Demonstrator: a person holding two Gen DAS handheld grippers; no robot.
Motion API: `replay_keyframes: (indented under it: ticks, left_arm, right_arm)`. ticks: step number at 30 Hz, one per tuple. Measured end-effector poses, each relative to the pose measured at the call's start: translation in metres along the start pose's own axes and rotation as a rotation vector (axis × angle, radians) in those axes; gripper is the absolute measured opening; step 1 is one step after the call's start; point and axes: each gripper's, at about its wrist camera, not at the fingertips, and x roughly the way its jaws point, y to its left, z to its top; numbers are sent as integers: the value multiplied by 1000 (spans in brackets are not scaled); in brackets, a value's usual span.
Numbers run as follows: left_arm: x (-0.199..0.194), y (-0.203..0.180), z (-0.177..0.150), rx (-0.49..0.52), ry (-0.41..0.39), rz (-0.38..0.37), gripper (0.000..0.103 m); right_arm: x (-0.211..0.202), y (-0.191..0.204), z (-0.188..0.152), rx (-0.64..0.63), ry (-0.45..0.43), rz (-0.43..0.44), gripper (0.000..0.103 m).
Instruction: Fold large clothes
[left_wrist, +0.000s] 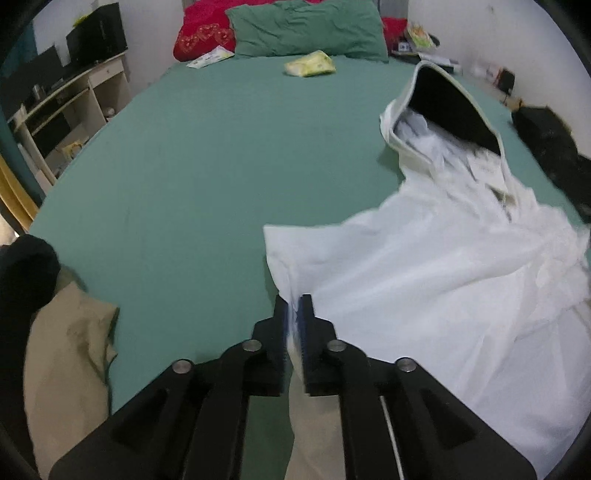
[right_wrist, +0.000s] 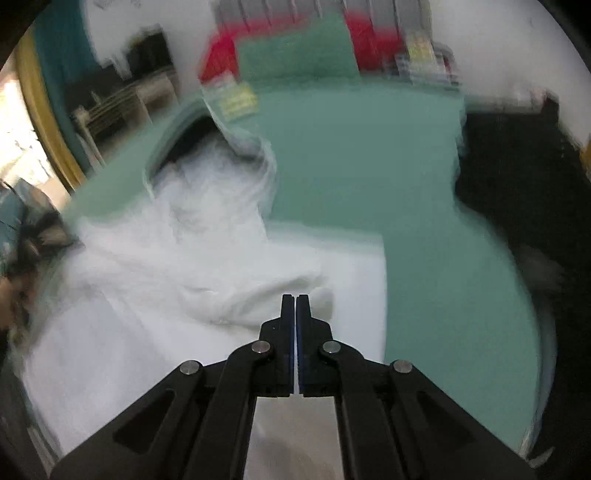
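A large white garment (left_wrist: 424, 277) lies spread over the right half of a green bed sheet (left_wrist: 184, 177). Its dark neck opening (left_wrist: 443, 107) faces the pillows. My left gripper (left_wrist: 294, 301) is shut on the garment's near left edge, and white cloth shows bunched between its pads. The right wrist view is blurred. There the same white garment (right_wrist: 166, 295) covers the lower left. My right gripper (right_wrist: 296, 297) is shut over the garment near its right edge, with only a thin white sliver between the pads.
A beige cloth (left_wrist: 66, 350) and a black sleeve (left_wrist: 26, 280) sit at the bed's near left corner. A green pillow (left_wrist: 306, 29), a red pillow (left_wrist: 203, 33) and a yellow-green packet (left_wrist: 310, 64) lie at the head. A desk (left_wrist: 74, 96) stands left; dark items (left_wrist: 550, 144) lie right.
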Motion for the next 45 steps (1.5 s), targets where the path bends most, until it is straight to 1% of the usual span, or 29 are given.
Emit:
replay_keyframes:
  ticks: [1, 2, 3, 5, 6, 7, 8, 10, 11, 13, 15, 16, 18, 19, 20, 21, 22, 25, 27, 29, 30, 31, 33, 35, 37, 39, 41, 43, 45]
  left_arm:
    - [-7, -1, -4, 3, -8, 11, 20]
    - [-17, -3, -6, 13, -23, 9, 25]
    - [-25, -5, -8, 16, -38, 0, 29]
    - [-43, -7, -14, 10, -61, -58, 31]
    - [-48, -8, -17, 4, -62, -98, 31]
    - [-50, -10, -19, -7, -56, -136, 31]
    - [-49, -13, -23, -23, -35, -194, 32]
    - [-43, -20, -30, -35, -5, -278, 32]
    - [-38, -27, -35, -21, 22, -294, 32]
    - [-26, -38, -45, 15, 61, -300, 32]
    - [-17, -47, -55, 45, 89, -289, 32]
    - [-18, -50, -59, 64, 61, -271, 32]
    - [-20, -54, -61, 97, 48, -250, 31]
    - [-20, -54, -62, 98, 47, -249, 31]
    - [-20, -51, -62, 89, 44, -252, 29]
    - [-21, -49, -61, 82, 45, -247, 13]
    - [-21, -48, -59, 77, 48, -241, 6]
    - [-21, -45, -57, 66, 60, -257, 6]
    - [-24, -46, -60, 73, 66, -259, 6]
    - [-25, -49, -63, 79, 75, -264, 6]
    - [-26, -50, -65, 80, 79, -263, 6]
    - [-26, -51, -67, 85, 82, -254, 6]
    - [-28, -52, -71, 89, 87, -243, 6]
    - [-31, -50, -74, 73, 104, -251, 6]
    - [-35, -46, -77, 57, 121, -269, 7]
    - [-40, -40, -78, 37, 131, -299, 10]
    - [-48, -32, -73, 27, 104, -295, 13]
    - [-60, -22, -61, -1, 44, -281, 24]
    - [-68, -15, -47, -38, -21, -292, 31]
  right_arm:
    - [7, -6, -15, 4, 42, -22, 2]
    - [10, -11, -19, 12, 53, -20, 2]
    - [9, -16, -24, 31, 60, -17, 7]
    - [-5, -22, -22, 37, 16, -14, 25]
    - [-16, -24, -15, 35, -29, -3, 39]
    - [-23, -20, -9, 35, -49, 6, 46]
    - [-28, -21, 0, 33, -71, 24, 47]
    - [-27, -20, 18, 13, -75, 38, 48]
    - [-19, -19, 28, -2, -55, 42, 48]
    - [-1, -14, 43, -9, -21, 56, 48]
    - [26, -15, 48, 14, 57, 58, 48]
    - [39, -17, 51, 18, 73, 69, 48]
    - [50, -14, 47, 23, 94, 103, 45]
    - [51, -12, 44, 14, 101, 117, 23]
    - [52, -10, 43, 0, 106, 120, 6]
    - [49, -9, 43, -11, 95, 101, 2]
    - [43, -8, 44, -21, 73, 88, 2]
    - [10, -5, 57, -81, -53, 18, 2]
    - [-26, 5, 61, -180, -188, -17, 2]
    - [-43, 18, 54, -292, -247, -82, 2]
    - [-49, 27, 40, -384, -260, -128, 2]
    - [-50, 32, 34, -427, -264, -141, 2]
    - [-49, 36, 5, -522, -239, -152, 2]
    - [-39, 32, -23, -553, -152, -155, 2]
    - [-38, 22, -40, -527, -75, -100, 2]
    - [-37, 12, -57, -477, 17, -72, 5]
    - [-41, 2, -69, -421, 81, -28, 14]
    - [-52, -4, -73, -383, 75, -7, 39]
    - [-66, -14, -68, -309, 33, 33, 47]
